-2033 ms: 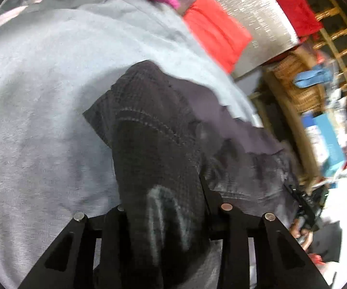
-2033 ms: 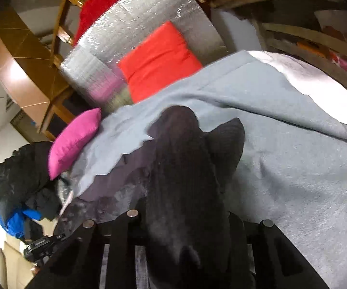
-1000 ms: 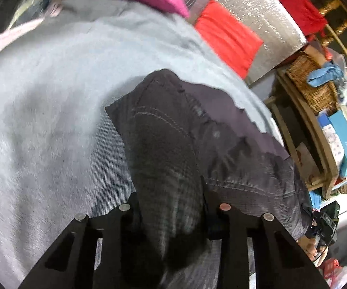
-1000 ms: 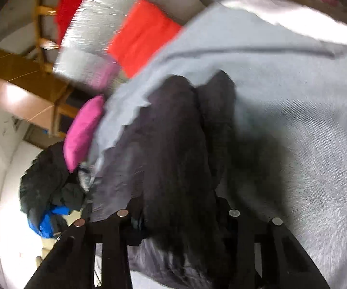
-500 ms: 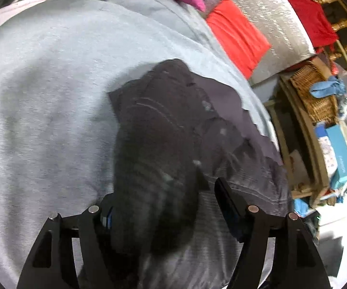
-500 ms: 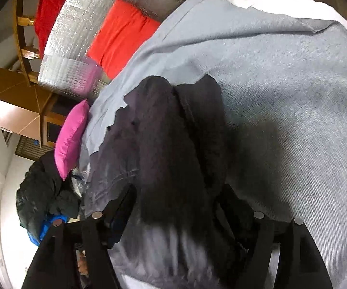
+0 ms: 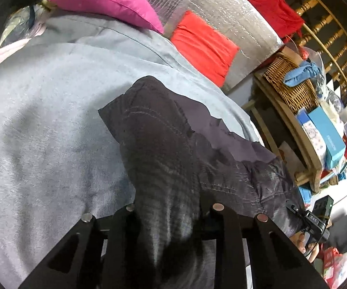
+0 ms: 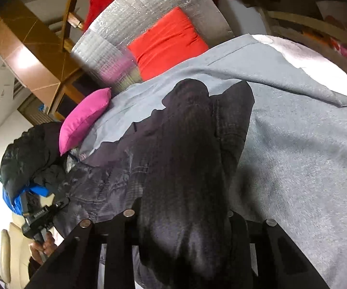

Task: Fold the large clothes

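The dark jeans (image 7: 163, 144) lay on the grey blanket (image 7: 41, 132), below the red cushion (image 7: 202, 45). The left tool (image 7: 171, 210) had just closed and pinched a bunched fold of them. The right tool (image 8: 180, 214) had likewise just closed, pinching another fold (image 8: 185, 192).
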Demonstrator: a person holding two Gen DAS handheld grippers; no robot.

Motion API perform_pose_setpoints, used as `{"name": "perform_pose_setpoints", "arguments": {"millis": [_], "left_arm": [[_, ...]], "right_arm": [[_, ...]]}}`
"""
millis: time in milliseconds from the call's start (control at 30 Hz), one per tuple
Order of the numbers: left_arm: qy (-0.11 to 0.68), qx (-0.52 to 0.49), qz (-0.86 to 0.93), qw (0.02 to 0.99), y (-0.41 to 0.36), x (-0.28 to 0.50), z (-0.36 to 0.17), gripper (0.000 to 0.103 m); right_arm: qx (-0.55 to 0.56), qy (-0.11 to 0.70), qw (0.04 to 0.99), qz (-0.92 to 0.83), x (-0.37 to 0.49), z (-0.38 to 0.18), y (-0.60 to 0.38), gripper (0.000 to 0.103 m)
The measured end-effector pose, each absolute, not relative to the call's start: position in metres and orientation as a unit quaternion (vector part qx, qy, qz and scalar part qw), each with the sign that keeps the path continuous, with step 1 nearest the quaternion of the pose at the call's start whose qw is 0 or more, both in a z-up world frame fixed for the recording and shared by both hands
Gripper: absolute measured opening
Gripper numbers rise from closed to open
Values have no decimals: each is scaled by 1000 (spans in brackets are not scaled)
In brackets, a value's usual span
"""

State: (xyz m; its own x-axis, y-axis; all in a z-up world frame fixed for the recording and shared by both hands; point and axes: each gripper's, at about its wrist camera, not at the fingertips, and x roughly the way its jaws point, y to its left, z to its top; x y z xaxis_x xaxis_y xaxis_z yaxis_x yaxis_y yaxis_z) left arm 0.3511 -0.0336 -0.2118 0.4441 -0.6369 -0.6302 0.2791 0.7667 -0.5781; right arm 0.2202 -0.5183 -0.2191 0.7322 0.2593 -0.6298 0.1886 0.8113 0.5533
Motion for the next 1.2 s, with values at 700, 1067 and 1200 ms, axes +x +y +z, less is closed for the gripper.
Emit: {"name": "perform_pose_setpoints", "arguments": {"millis": [700, 1067, 1200], "left_arm": [[479, -200, -232, 822, -40, 369, -230, 27], [536, -185, -168, 806, -30, 391, -250, 69], [529, -205, -162, 808, -16, 390, -246, 70]], "right_arm": [[404, 366, 838, 2, 262, -250, -535, 36], [471, 407, 783, -16, 261, -274, -552, 66], [490, 384, 782, -17, 248, -267, -564, 68]]}}
